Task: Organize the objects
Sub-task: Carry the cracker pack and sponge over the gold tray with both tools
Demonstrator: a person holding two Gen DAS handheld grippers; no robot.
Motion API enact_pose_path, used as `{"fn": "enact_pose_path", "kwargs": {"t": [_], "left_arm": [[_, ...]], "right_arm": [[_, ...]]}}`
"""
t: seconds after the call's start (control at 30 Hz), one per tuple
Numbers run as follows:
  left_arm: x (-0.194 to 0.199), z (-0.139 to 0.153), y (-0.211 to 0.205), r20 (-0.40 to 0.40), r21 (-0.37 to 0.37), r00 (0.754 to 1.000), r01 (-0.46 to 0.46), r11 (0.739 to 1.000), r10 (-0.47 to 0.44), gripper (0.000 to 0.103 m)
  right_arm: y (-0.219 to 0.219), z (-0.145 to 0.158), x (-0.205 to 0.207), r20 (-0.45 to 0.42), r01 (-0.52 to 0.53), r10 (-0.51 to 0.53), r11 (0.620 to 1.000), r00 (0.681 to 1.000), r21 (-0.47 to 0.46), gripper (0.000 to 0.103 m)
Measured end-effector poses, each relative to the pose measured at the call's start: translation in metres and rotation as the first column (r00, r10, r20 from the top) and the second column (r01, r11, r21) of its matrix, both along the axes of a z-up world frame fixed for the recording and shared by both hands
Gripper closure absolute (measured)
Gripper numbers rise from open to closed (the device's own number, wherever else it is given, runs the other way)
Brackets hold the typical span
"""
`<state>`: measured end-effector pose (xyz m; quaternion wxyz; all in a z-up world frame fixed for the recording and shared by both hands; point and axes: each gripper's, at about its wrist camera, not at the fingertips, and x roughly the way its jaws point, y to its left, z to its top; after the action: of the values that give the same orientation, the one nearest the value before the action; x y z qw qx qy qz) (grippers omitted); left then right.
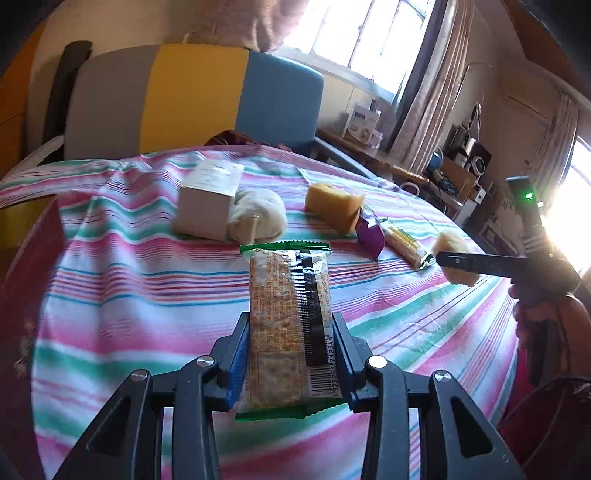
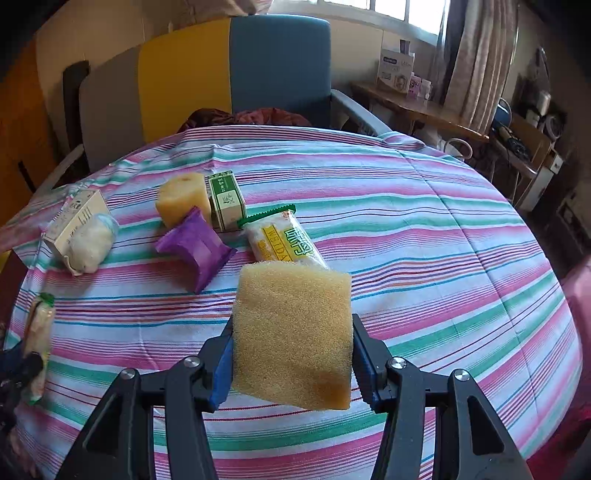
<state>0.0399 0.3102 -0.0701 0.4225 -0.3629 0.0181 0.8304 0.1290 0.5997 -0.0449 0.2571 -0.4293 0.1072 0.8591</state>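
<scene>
Cracker packet (image 1: 290, 325), long and clear with green crimped ends, sits lengthwise between the blue pads of the left gripper (image 1: 291, 332), which is clamped on its sides and holds it above the striped cloth (image 1: 147, 295) covering the desk. In the other wrist view the right gripper (image 2: 291, 350) is clamped on a yellow sponge block (image 2: 293, 332), its pads pressing the block's two sides and lifting it clear of the cloth.

Just beyond the sponge block lies a second cracker packet (image 2: 284, 240) with yellow and green print, flat on the cloth. Left of it a purple wrapper (image 2: 195, 251) rests against a rounded yellow sponge (image 2: 181, 199), and a small green-and-white box (image 2: 225, 201) stands touching that sponge on its right. Further left, a white carton (image 1: 208, 199) lies on its side with a white bundle in clear wrap (image 1: 256, 218) pressed against it; whether the carton holds anything I cannot tell, as it is closed.

Behind the desk stands a chair (image 1: 192, 99) with grey, yellow and blue panels. Past that, a window (image 1: 369, 33) with curtains (image 1: 432, 92) lets in strong light.
</scene>
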Motion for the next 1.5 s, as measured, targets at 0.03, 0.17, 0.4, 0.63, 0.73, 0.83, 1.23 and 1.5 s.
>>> {"fn": "enact_pose_path", "kwargs": {"t": [0.03,0.17,0.4,0.63,0.73,0.83,1.23,1.5], "left_arm": [[0.003,0.003,-0.007,-0.015,0.009,1.000,0.000,1.000,0.000,0.062],[0.007,0.019,-0.031,-0.032,0.051,0.999,-0.009,0.999,0.010,0.062],[-0.002,0.045,-0.086,-0.023,0.097,0.994,-0.101,0.990,0.103,0.062],[-0.016,0.053,-0.142,-0.021,0.112,0.975,-0.218,0.969,0.222,0.062],[-0.025,0.050,-0.161,-0.016,0.096,0.961,-0.272,0.958,0.274,0.062],[-0.035,0.043,-0.176,-0.003,0.064,0.946,-0.323,0.944,0.324,0.062],[-0.053,0.016,-0.200,0.038,-0.074,0.898,-0.434,0.898,0.437,0.055],[-0.040,0.019,-0.222,0.037,-0.020,0.890,-0.454,0.891,0.455,0.038]], "right_arm": [[-0.001,0.000,0.000,0.000,-0.003,0.003,1.000,1.000,0.004,0.047],[-0.005,0.001,-0.002,0.006,-0.014,0.013,1.000,1.000,0.024,0.047],[-0.008,0.003,-0.002,-0.002,-0.022,0.022,0.999,1.000,0.039,0.047],[-0.009,0.003,-0.003,-0.001,-0.027,0.027,0.999,1.000,0.036,0.047],[-0.010,0.003,-0.004,0.001,-0.033,0.033,0.999,0.999,0.042,0.047],[-0.013,0.002,-0.005,0.006,-0.043,0.043,0.998,0.999,0.053,0.048],[-0.046,0.018,-0.011,-0.032,-0.152,0.160,0.972,0.987,0.179,0.047],[-0.081,0.025,-0.021,-0.056,-0.291,0.307,0.937,0.950,0.193,0.047]]}}
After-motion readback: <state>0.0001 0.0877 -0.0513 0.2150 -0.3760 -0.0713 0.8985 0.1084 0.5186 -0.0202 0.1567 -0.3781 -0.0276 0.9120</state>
